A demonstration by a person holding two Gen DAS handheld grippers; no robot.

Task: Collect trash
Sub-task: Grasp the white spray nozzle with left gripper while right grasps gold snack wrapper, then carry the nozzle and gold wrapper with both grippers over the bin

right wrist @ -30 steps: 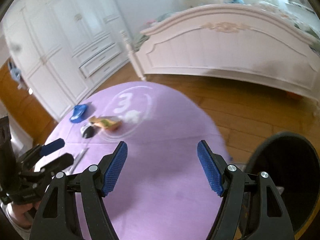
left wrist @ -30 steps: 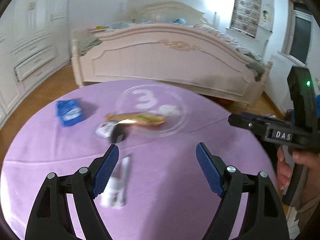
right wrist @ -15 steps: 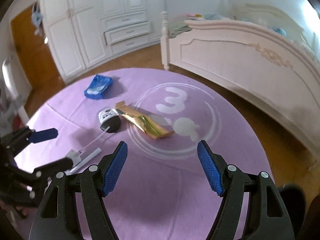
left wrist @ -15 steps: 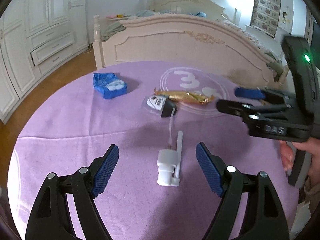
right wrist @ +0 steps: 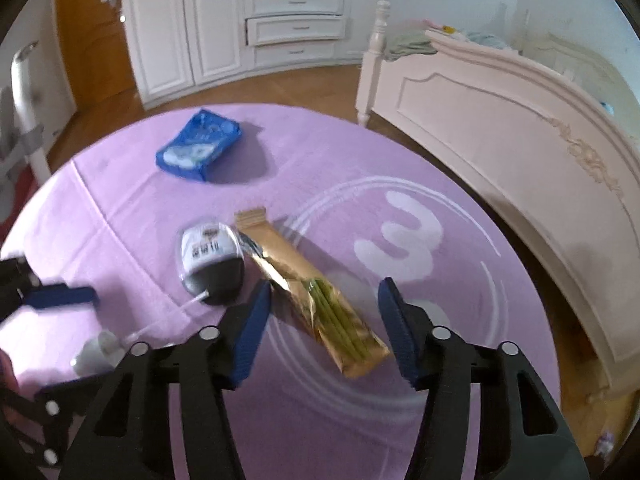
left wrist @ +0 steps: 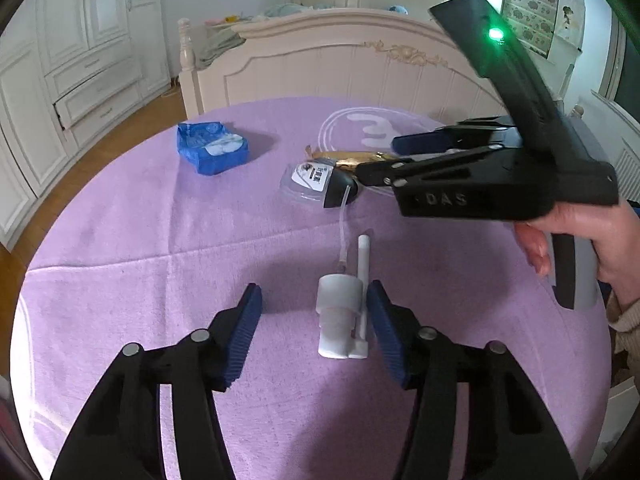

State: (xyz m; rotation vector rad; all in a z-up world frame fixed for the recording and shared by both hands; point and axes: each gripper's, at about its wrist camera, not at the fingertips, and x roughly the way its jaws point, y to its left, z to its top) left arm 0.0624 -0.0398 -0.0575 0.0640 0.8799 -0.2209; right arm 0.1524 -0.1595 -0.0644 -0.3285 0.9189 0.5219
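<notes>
Round surface (left wrist: 160, 240) covered in purple cloth printed with a white ringed numeral 3 (right wrist: 404, 236), which serves as landmark. Left tool (left wrist: 314, 322): blue pads stand apart and have just been closing; a white pump-spray head (left wrist: 340, 320) lies on the cloth between them, close against the right-hand pad and well clear of the left-hand pad, with no visible pressure from either, its white nozzle stem and thin clear tube running toward the numeral. Right tool (right wrist: 326, 322): pads likewise apart and likewise just closing; the near end of a gold snack wrapper (right wrist: 308, 288) showing green sticks lies between and slightly beyond them, neither pad touching it. The wrapper runs diagonally from that end up to the left edge of the numeral's rings. Beside the wrapper's far end, on the side away from the numeral, lies a flattened black-and-white pouch (right wrist: 212, 260), the clear tube ending at it. Farther from the numeral on that same side rests a crumpled blue packet (right wrist: 200, 146). In the left wrist view the right tool is seen side-on, gripped by a hand (left wrist: 580, 236), reaching over the cloth just beside the numeral. A cream bed footboard (left wrist: 340, 68) stands beyond the numeral; white cabinets (right wrist: 248, 20) line the wall beyond the blue packet.
</notes>
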